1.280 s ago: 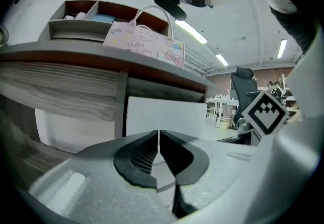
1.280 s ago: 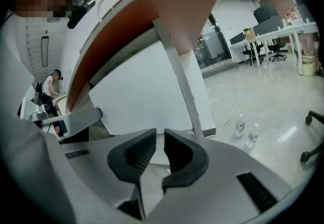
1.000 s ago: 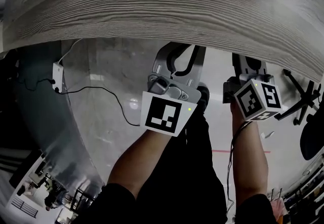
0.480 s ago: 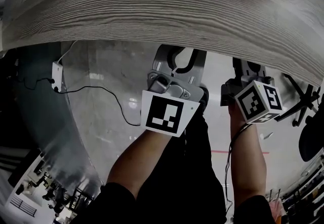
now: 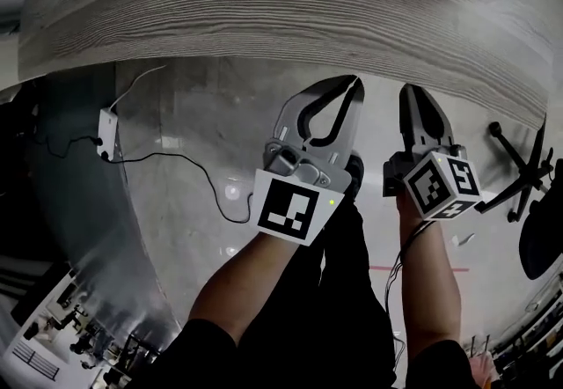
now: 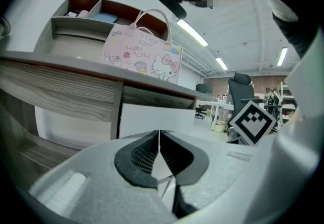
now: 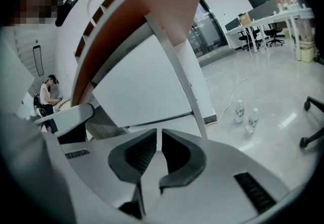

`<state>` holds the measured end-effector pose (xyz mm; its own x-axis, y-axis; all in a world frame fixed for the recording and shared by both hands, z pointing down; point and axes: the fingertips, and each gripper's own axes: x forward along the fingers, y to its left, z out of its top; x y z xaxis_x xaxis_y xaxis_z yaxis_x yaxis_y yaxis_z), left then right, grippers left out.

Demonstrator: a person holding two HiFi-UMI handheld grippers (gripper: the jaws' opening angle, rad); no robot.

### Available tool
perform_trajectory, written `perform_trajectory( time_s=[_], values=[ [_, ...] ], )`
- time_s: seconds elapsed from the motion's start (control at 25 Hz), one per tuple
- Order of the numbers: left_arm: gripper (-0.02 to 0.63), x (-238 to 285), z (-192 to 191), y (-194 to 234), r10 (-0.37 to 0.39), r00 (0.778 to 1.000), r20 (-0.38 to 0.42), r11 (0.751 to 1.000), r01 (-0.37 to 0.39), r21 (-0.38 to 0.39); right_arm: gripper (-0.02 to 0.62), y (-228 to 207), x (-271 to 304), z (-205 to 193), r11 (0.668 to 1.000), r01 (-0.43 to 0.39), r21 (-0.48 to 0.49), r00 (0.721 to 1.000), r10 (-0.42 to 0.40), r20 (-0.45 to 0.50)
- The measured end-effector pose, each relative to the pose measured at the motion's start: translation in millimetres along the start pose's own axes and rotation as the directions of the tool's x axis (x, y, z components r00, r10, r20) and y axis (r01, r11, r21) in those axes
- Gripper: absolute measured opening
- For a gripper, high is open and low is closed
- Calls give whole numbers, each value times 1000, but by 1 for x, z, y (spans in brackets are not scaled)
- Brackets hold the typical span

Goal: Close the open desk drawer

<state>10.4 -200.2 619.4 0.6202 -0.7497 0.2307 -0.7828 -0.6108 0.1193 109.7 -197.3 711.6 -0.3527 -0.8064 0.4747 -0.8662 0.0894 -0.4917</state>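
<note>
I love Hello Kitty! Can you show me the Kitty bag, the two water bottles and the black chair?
Hello Kitty bag [image 6: 144,58]: left gripper view, its pink front.
water bottles [image 7: 239,111]: right gripper view, the left bottle's body.
black chair [image 6: 239,86]: left gripper view, its backrest.

The place is an open-plan office. At the upper right of the right gripper view, rows of long white desks [image 7: 283,14] with black swivel chairs [image 7: 276,33] stand on a polished grey floor [image 7: 263,86]. The left gripper view shows ceiling strip lights [image 6: 192,33] and a grey wood-grain desk [image 6: 61,91].
</note>
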Motion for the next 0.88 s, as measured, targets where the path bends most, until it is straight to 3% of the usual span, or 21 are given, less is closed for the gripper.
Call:
perform_trajectory(
  time_s=[0.2, 0.4, 0.64, 0.88],
  values=[
    [9, -53, 34, -29, -43, 999, -19, 999, 43, -22, 40, 56, -71, 7, 988, -70, -137, 997, 67, -22],
    [9, -120, 128, -55, -82, 994, -70, 997, 82, -7, 40, 146, -163, 96, 907, -163, -388, 985, 171, -13],
    [9, -192, 262, -67, -132, 990, -46, 991, 133, 22, 37, 248, -255, 212, 862, -186, -471, 964, 254, 84],
    [9, -249, 357, -73, -175, 983, -46, 978, 179, 110, 35, 323, -314, 266, 843, -203, -497, 932, 322, 166]
  ],
)
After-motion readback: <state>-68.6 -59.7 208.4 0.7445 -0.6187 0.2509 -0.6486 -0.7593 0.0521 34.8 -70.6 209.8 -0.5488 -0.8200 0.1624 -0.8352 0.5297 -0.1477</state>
